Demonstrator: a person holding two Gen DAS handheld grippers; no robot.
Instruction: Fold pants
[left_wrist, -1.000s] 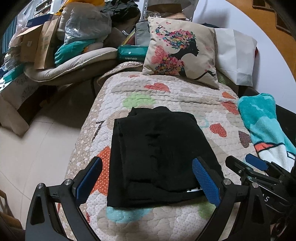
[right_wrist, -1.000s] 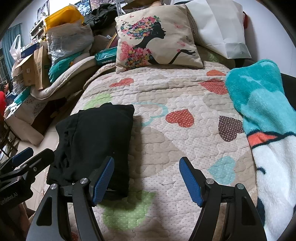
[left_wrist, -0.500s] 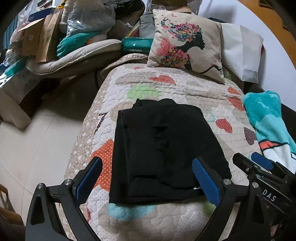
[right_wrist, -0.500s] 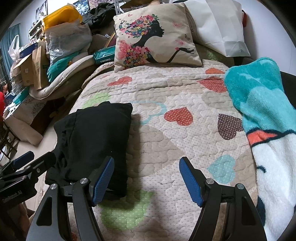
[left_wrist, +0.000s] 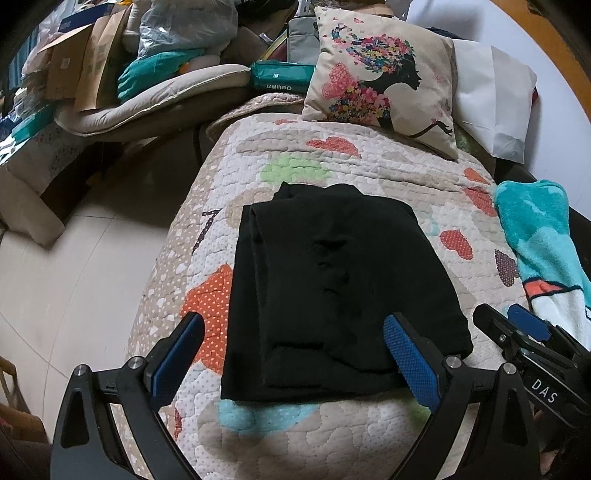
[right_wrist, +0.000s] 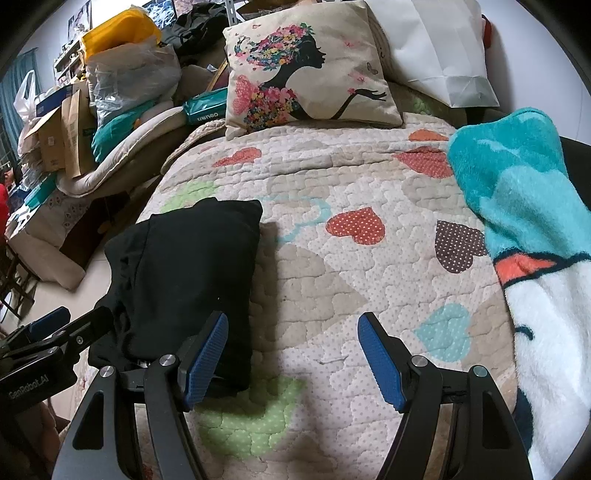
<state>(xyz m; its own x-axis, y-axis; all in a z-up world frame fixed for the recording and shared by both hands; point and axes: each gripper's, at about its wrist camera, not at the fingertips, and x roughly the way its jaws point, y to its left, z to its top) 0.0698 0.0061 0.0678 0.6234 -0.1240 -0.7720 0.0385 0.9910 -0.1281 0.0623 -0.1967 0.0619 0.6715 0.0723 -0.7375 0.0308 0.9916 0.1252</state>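
Observation:
Black pants (left_wrist: 332, 288) lie folded into a flat rectangle on the heart-patterned quilt (left_wrist: 332, 162), near its left edge. My left gripper (left_wrist: 295, 354) hovers open over the near end of the pants, its blue pads wide apart with nothing pressed between them. In the right wrist view the same pants (right_wrist: 184, 277) lie at the left, and my right gripper (right_wrist: 291, 354) stands open above bare quilt (right_wrist: 351, 184) just right of them. Each gripper shows at the edge of the other's view.
A floral cushion (left_wrist: 384, 81) and a white bag (left_wrist: 491, 107) rest at the head of the bed. A teal and white fleece blanket (right_wrist: 535, 240) covers the right side. Boxes, bags and bedding (left_wrist: 110, 74) pile up at the left beyond the tiled floor (left_wrist: 74, 288).
The left wrist view has shifted slightly, so the pants sit a little lower and nearer in it. The pants lie the same. Both grippers stay open, and the right one has not moved.

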